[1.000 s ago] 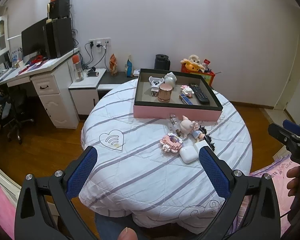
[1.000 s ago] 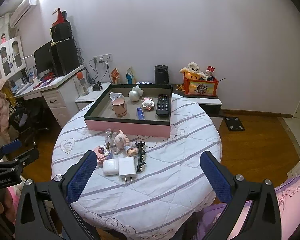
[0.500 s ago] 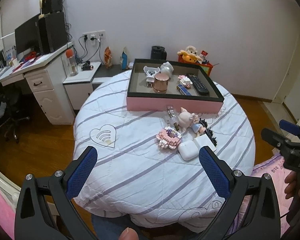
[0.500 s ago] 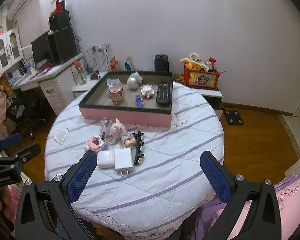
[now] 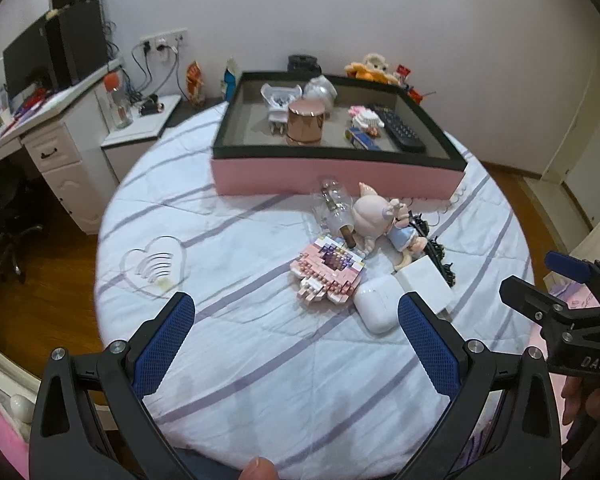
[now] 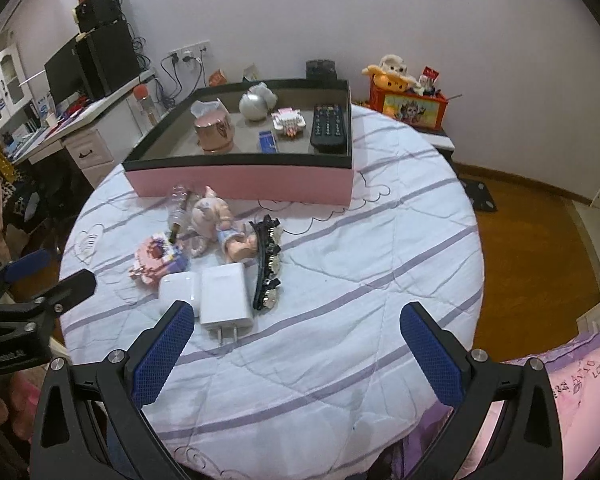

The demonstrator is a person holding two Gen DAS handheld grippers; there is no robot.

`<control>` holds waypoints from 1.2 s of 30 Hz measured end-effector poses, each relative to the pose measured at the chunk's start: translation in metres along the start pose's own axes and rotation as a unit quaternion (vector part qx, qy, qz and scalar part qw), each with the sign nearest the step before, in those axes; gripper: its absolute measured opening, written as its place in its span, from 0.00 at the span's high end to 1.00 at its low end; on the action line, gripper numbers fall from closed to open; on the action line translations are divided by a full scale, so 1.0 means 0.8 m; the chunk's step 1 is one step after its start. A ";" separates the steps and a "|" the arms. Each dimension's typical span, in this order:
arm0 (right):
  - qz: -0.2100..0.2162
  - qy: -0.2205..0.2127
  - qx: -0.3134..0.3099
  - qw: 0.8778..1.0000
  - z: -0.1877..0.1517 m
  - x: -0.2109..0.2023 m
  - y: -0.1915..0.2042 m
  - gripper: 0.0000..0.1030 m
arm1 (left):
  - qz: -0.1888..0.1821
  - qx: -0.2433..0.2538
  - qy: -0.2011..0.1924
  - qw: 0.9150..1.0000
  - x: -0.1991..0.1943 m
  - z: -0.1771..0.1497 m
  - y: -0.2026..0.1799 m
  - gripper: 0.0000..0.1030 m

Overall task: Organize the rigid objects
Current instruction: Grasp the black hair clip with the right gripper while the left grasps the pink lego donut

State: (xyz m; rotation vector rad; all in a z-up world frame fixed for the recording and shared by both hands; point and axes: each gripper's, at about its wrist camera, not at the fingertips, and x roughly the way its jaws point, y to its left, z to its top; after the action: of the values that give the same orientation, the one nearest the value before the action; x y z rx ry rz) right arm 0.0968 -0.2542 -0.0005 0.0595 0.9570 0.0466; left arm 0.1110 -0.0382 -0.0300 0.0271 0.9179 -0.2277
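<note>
- Over the last second you have brought both tongs forward and down toward the table (image 6: 380,280); the loose cluster now sits larger and lower in both views.
- Left tongs (image 5: 296,332): spread wide, holding nothing. The earbud case (image 5: 376,304) lies just inside the right finger; the block toy (image 5: 328,272) is ahead, between the fingers.
- Right tongs (image 6: 296,340): spread wide, holding nothing. The charger (image 6: 226,296) lies just ahead of the left finger, with the hair clip (image 6: 266,264) beside it.
- The doll (image 6: 216,224) and bottle (image 6: 178,208) lie further ahead, near the tray (image 6: 240,184).
- Nothing on the table has shifted; the tray contents are unchanged, remote (image 6: 328,128) and cup (image 6: 214,132) included.
- Judgement: this is an approach only. No loose item has yet been gripped, and all six remain outside the tray, so sorting of this cluster is not yet started.
</note>
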 end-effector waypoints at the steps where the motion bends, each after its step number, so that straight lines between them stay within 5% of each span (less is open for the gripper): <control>1: 0.000 0.004 0.002 1.000 0.001 0.005 -0.002 0.00 | 0.000 0.002 0.005 1.000 0.010 0.002 -0.002 0.00; 15: 0.002 0.039 0.001 0.999 0.026 0.070 -0.012 0.01 | -0.008 -0.011 0.056 0.998 0.102 0.016 -0.009 0.00; 20: 0.001 0.049 -0.007 0.999 0.031 0.093 -0.008 0.02 | 0.016 -0.003 0.058 0.998 0.117 0.017 -0.004 0.00; 24: 0.000 0.059 -0.014 0.998 0.033 0.107 -0.007 0.14 | 0.016 0.002 0.047 0.999 0.116 0.013 -0.001 0.01; 27: -0.004 0.069 -0.025 0.997 0.031 0.118 -0.004 0.26 | 0.021 0.009 0.039 0.999 0.112 0.008 0.002 0.08; 32: -0.021 0.061 -0.051 0.997 0.030 0.120 0.007 0.32 | 0.023 0.018 0.025 0.999 0.103 0.000 0.010 0.21; 36: -0.016 0.052 -0.067 0.996 0.030 0.117 0.018 0.55 | 0.017 0.013 0.016 1.000 0.095 -0.002 0.019 0.44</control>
State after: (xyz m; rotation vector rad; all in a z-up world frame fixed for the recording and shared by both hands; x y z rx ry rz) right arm 0.1702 -0.2347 -0.0621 -0.0825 1.0570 0.0854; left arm 0.1570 -0.0374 -0.0919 0.0710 0.9451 -0.2078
